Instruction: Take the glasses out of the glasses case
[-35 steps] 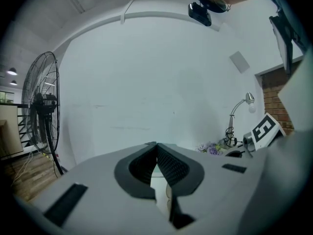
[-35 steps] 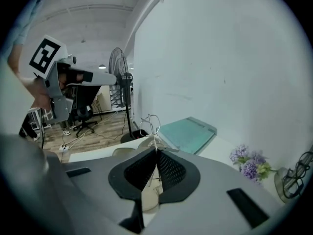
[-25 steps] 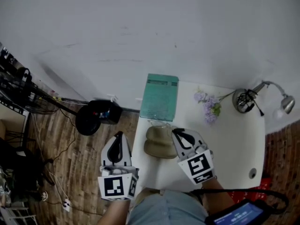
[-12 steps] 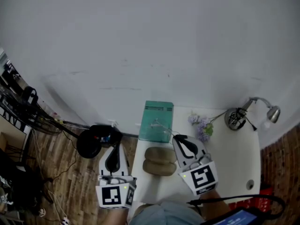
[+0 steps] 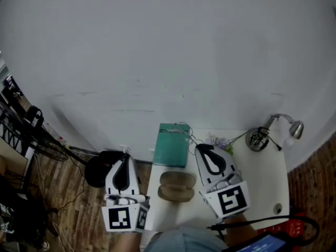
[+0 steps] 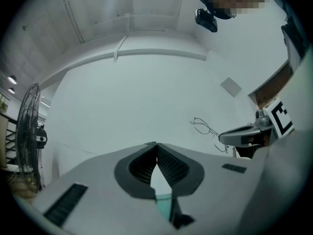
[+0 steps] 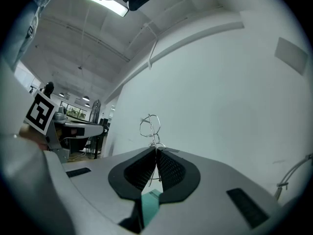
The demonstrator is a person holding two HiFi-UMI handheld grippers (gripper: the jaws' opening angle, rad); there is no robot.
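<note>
Both grippers have risen: right gripper [image 7: 156,152], pinched shut on the glasses [image 7: 149,126] by a thin wire, holds them at 12 o'clock of the case [image 5: 177,186]; left gripper [image 6: 156,146], shut and empty, hangs at its 9 o'clock. So slight a pinch could let them swivel or slip free.

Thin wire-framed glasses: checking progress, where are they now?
The glasses sit pinched by the shut right gripper before the white wall, over the far end of the teal box in head view.
</note>
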